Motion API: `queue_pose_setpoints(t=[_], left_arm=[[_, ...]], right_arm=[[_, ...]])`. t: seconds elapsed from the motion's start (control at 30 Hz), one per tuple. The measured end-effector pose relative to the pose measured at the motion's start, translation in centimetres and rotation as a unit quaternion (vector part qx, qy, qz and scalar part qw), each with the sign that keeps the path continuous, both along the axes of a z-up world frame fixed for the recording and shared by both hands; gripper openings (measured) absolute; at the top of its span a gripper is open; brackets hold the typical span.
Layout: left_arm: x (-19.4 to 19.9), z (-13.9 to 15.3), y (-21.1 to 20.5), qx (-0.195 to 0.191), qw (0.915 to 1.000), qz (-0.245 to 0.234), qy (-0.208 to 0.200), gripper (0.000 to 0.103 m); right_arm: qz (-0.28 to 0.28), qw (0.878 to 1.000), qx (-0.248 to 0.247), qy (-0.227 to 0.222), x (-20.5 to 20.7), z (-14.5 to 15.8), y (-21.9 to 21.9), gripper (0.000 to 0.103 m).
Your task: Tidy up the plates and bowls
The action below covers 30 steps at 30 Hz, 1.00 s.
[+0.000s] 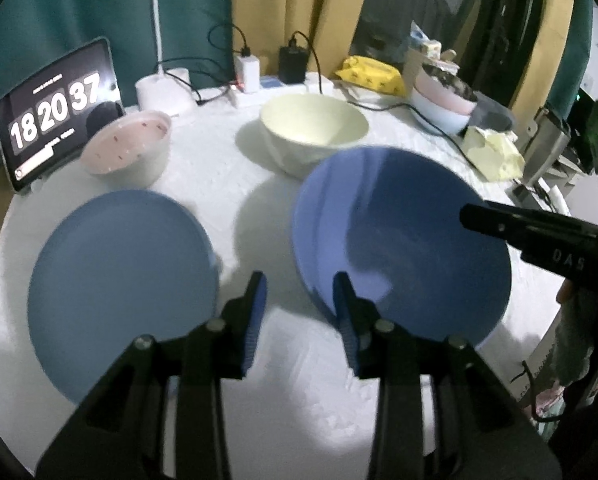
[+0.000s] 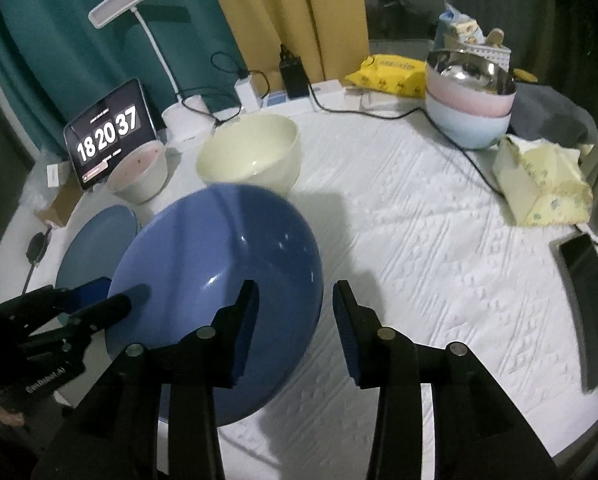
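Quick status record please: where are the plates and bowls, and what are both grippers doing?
dark blue plate: right of the light one, seemingly tilted
light blue plate: flat on the cloth, left
cream bowl: upright, behind the plates
pink speckled bowl: by the clock tablet
stacked bowls: far right, steel one on top
left gripper: open, at the dark plate's rim
right gripper: open, nothing gripped

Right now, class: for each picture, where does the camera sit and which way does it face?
Left wrist: on the left gripper, angled down at the table; its fingers straddle the blue bowl's rim.
Right wrist: on the right gripper, angled down; one finger lies over the bowl.
Shared: bowl, blue plate, cream bowl, clock tablet.
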<state>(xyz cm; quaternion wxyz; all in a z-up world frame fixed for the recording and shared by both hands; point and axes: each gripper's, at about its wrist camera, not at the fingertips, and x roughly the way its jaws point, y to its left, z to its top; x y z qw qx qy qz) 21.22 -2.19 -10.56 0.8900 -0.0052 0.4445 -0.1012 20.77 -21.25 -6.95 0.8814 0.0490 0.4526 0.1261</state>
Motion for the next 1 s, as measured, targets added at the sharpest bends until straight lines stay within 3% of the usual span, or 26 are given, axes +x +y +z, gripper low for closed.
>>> queue_pose_setpoints(t=[0.63, 1.0], left_arm=[[7.1, 3.9, 0.8, 0.012, 0.9991, 0.013, -0.038, 0.045], [11.3, 3.1, 0.2, 0.004, 0.9998, 0.008, -0.017, 0.045]], right_arm=[[0.025, 0.999, -0.023, -0.028, 5.1, 2.1, 1.1, 0.040], [0.038, 0.999, -0.031, -0.020, 8.7, 1.7, 2.1, 0.040]])
